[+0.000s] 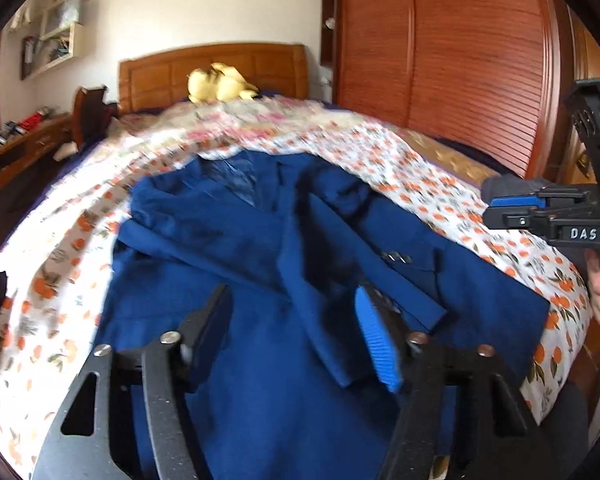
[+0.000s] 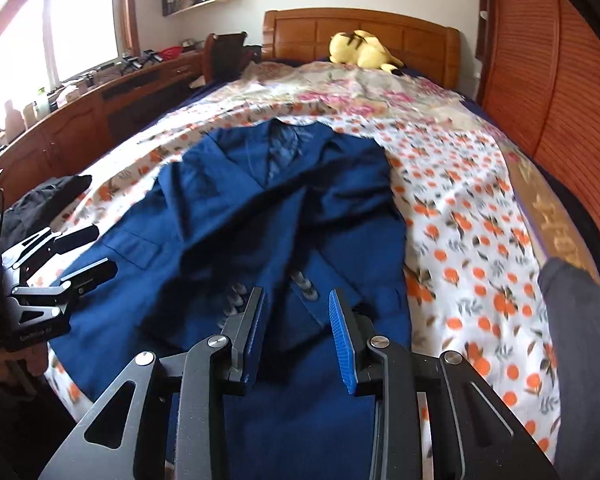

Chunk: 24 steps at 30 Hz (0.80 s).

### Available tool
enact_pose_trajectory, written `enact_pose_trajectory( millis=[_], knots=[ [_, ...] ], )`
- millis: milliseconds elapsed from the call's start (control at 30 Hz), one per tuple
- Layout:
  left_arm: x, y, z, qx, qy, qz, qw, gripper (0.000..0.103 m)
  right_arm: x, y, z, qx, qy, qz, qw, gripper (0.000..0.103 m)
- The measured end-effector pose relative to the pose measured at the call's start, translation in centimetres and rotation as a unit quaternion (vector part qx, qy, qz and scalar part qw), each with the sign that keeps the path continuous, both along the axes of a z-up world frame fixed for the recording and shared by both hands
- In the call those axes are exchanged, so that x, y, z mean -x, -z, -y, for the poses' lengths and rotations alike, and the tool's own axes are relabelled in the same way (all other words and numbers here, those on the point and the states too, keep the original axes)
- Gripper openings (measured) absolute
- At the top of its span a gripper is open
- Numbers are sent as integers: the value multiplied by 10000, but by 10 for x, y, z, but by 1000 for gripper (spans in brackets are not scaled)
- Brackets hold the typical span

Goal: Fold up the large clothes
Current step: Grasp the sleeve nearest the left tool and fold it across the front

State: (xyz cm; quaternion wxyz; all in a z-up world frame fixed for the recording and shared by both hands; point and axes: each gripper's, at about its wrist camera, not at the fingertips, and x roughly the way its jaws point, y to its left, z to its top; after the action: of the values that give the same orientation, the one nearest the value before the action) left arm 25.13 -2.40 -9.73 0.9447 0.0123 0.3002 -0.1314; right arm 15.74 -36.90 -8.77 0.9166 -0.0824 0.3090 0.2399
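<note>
A dark blue suit jacket point(image 1: 228, 240) point(image 2: 260, 208) lies front-up on the bed, collar toward the headboard, both sleeves folded across its chest. Cuff buttons point(image 2: 304, 284) show near the lower middle. My left gripper point(image 1: 292, 320) hovers over the jacket's lower part, jaws well apart and nothing between the pads. From the right wrist view it point(image 2: 88, 254) sits at the jacket's left edge. My right gripper point(image 2: 298, 320) is open with a narrower gap above the jacket's hem, near the cuffs. In the left wrist view it point(image 1: 490, 204) hangs off the jacket's right side over the sheet.
The bed carries an orange-flowered sheet point(image 2: 480, 240). A yellow plush toy point(image 2: 360, 54) lies by the wooden headboard point(image 2: 360, 28). A wooden wardrobe point(image 1: 460, 60) stands to the right, a cluttered desk point(image 2: 80, 100) to the left. A black garment point(image 2: 48, 200) lies at the bed's left edge.
</note>
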Motion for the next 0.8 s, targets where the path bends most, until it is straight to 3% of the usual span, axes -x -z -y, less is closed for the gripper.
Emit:
enact_pose_trajectory(
  millis=[233,500,667,767,800],
  knots=[
    [-7,23,13,-12,166,-448,9989,54,-17,44,-4,112,167,-86,9998,48],
    [-11,45,19,-114,284,-905,9954,54,-49,87,-9,158,451,-478,9977,49],
    [-14,53,22,-134,321,-1046,9939,53,-43,90,-14,158,526,-227,9982,51],
    [-14,54,24,-172,340,-1074,9935,35,-40,91,-14,160,545,-146,9983,51],
    [-14,54,24,-177,359,-1083,9933,24,-40,93,-13,140,539,-153,9983,51]
  ],
)
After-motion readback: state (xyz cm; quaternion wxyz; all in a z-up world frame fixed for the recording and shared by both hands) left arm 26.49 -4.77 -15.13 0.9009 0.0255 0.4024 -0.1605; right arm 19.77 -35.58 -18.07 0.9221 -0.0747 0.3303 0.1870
